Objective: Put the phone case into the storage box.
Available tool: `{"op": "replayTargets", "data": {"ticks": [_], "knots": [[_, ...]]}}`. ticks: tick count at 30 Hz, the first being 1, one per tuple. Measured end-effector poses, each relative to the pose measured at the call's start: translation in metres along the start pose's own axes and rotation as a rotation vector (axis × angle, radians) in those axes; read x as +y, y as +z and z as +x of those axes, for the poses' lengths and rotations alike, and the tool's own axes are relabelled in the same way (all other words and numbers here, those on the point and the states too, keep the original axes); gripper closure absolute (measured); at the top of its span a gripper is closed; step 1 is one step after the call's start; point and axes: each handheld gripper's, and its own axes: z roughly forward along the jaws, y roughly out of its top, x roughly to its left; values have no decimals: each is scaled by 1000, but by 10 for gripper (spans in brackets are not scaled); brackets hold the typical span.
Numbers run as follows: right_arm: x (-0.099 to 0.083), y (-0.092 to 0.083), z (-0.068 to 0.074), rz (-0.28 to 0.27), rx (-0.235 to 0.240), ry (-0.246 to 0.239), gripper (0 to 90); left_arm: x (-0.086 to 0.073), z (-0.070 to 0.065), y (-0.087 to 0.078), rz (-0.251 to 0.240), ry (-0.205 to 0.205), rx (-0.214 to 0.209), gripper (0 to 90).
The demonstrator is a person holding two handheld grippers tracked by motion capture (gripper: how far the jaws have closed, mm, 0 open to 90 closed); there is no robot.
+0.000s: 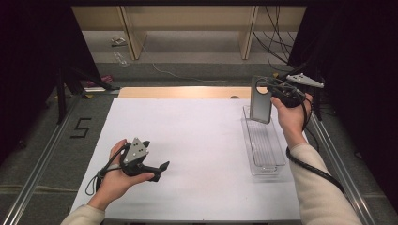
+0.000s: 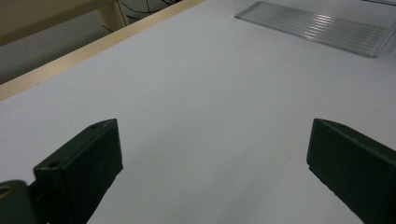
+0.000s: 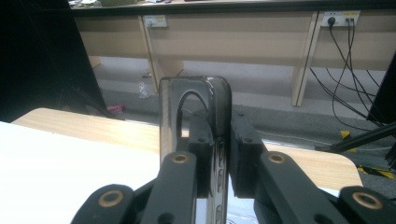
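My right gripper (image 1: 276,95) is raised at the right of the table, shut on a grey see-through phone case (image 1: 261,106). The case hangs upright over the far end of a clear ribbed plastic tray (image 1: 264,146). In the right gripper view the two black jaws (image 3: 219,136) pinch the case (image 3: 194,105) edge-on, its rounded top rising above them. My left gripper (image 1: 156,155) lies low on the white table near its front left, held in a hand and pointing right. Its jaws (image 2: 215,154) stand wide open over bare table with nothing between them, the tray (image 2: 317,29) far ahead.
The white tabletop (image 1: 197,140) has a wooden strip (image 1: 183,92) along its far edge. Metal rails run along both sides. Beyond the table are a grey floor, wooden furniture legs and loose cables (image 1: 274,42). A black cable trails from each gripper.
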Motion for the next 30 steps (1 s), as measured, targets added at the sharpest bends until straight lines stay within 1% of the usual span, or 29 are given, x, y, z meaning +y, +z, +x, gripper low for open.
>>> {"op": "replayTargets", "data": {"ticks": [7,21,23,26,30], "knots": [[0,3,0,4,1,-4,819,0,0,0,0,-1,-1,29],[-5,11,-4,32,-2,-4,819,0,1,0,1,-3,-1,34],[-6,12,-4,35,0,-3,819,0,1,0,0,-3,-1,35],[-6,14,-4,41,4,-15,819,0,1,0,-3,-3,-2,37],[-7,17,-3,46,14,-14,819,0,1,-1,-3,-4,-2,37]]}}
